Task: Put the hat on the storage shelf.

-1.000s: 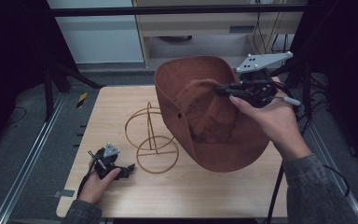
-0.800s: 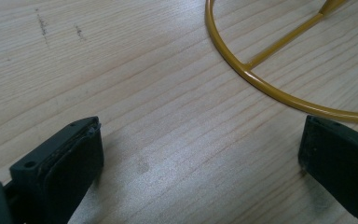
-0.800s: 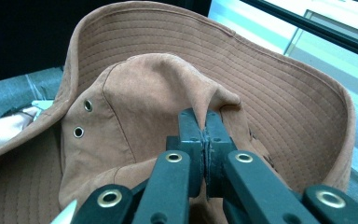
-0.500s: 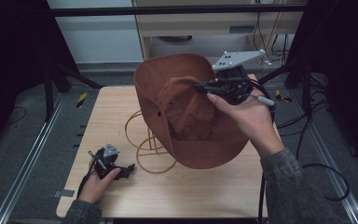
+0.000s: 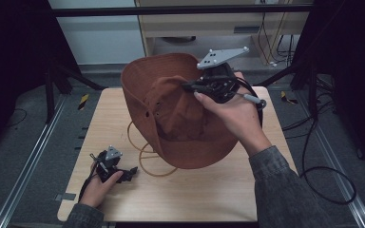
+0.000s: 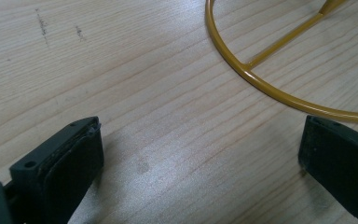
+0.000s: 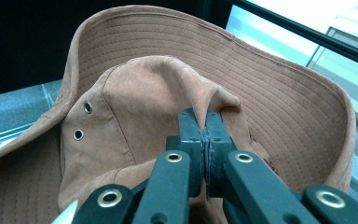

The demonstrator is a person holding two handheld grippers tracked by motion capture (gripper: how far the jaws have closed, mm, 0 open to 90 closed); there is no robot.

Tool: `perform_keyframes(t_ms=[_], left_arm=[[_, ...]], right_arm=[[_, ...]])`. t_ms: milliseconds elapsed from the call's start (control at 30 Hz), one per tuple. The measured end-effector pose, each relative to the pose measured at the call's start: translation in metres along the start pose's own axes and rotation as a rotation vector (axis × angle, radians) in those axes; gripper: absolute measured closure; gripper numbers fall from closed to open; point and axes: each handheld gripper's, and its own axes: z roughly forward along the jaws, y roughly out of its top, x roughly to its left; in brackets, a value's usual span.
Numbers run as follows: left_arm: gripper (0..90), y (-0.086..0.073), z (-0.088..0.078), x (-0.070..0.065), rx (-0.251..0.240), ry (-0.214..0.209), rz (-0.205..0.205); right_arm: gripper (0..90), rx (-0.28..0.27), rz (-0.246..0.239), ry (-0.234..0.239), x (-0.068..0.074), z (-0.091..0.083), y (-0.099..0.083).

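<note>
Leftward and lower than a second ago, the brown suede hat [image 5: 180, 114] now hangs over the middle of the counter [image 5: 209, 190], covering most of the yellow wire hat stand [image 5: 145, 154]. Its crown fabric is pinched by the right claw [image 5: 190, 87], jaws pressed tight on a fold, brim tilted up toward the far edge. By the near-left corner the left claw [image 5: 126, 172] rests spread wide on the wood, just beside the stand's base ring.
</note>
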Motion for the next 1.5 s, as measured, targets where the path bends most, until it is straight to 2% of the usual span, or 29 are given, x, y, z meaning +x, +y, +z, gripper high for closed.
perform_keyframes(t_ms=[900, 1500], left_arm=[[0.0, 0.0, 0.0, 0.0, 0.002, -0.002, -0.001], [0.0, 0.0, 0.0, 0.0, 0.003, -0.001, 0.0]], right_arm=[[89.2, -0.01, -0.02, 0.041, 0.016, 0.017, 0.019], [89.2, -0.006, -0.032, 0.089, 0.03, 0.041, 0.03]])
